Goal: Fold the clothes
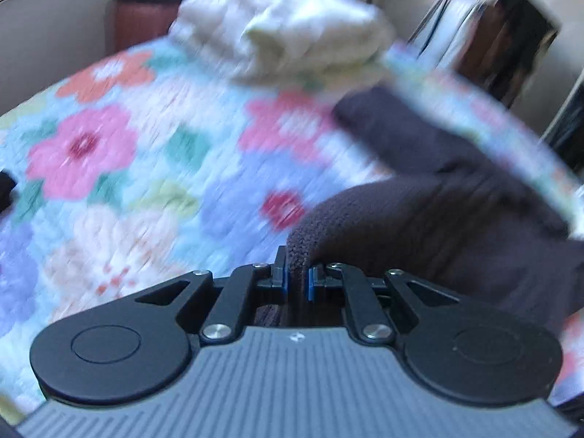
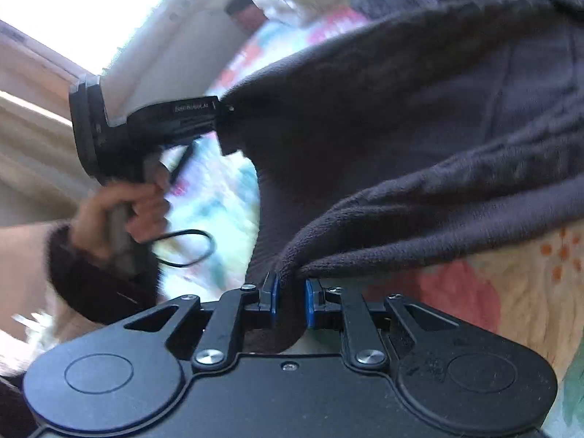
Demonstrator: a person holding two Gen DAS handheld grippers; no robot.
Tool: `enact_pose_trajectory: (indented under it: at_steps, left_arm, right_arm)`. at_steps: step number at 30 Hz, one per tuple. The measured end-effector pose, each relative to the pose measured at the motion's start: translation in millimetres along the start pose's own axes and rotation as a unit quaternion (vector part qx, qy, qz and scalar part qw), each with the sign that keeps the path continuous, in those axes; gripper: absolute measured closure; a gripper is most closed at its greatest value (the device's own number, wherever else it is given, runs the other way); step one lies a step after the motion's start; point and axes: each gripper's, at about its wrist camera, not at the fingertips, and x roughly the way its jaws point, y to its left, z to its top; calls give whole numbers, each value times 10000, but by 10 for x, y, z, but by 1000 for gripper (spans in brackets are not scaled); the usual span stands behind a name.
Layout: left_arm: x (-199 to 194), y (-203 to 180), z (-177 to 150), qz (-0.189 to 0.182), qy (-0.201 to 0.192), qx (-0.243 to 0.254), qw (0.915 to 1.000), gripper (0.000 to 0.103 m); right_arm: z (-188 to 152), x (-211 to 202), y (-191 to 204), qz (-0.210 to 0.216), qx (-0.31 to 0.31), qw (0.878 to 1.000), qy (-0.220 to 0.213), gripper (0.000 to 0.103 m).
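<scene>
— Left wrist view first: what has the left claw [image 1: 295, 279] got?

— Its blue pads are pinched tight on a rolled edge of the dark brown fleece garment [image 1: 438, 211], which trails off to the right over the floral quilt [image 1: 120, 153] on the bed.

— And the right claw [image 2: 291, 301]?

— Closed on another thick hem of the same garment [image 2: 419, 109], which hangs stretched between the two claws, lifted above the quilt [image 2: 511, 292].

— Anything else?

— A crumpled cream garment [image 1: 288, 29] lies at the far end of the bed (everything is motion-blurred). In the right wrist view, a hand [image 2: 120, 215] grips the left claw's [image 2: 222, 116] handle.
</scene>
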Motion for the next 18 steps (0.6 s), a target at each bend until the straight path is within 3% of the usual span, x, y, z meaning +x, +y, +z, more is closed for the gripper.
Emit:
enact_pose_trajectory:
  at_steps: [3, 6, 10, 13, 18]
  left_arm:
    - [-37, -7, 23, 132, -109, 55, 9998, 94]
    - [-148, -64, 14, 279, -317, 173, 9990, 93]
    - [-424, -28, 69, -375, -650, -199, 9970, 93]
    - [-419, -117, 69, -29, -691, 87, 9976, 93]
    - [-350, -72, 61, 417, -566, -29, 9975, 91]
  right_arm:
    - [-63, 181, 16, -279, -239, 9992, 137, 85]
    - [-14, 94, 29, -128, -264, 9996, -4, 85]
    - [60, -18, 34, 54, -428, 9989, -166, 85]
    - [197, -102, 118, 120, -705, 9969, -318, 85]
    - [153, -1, -3, -90, -467, 9988, -87, 76]
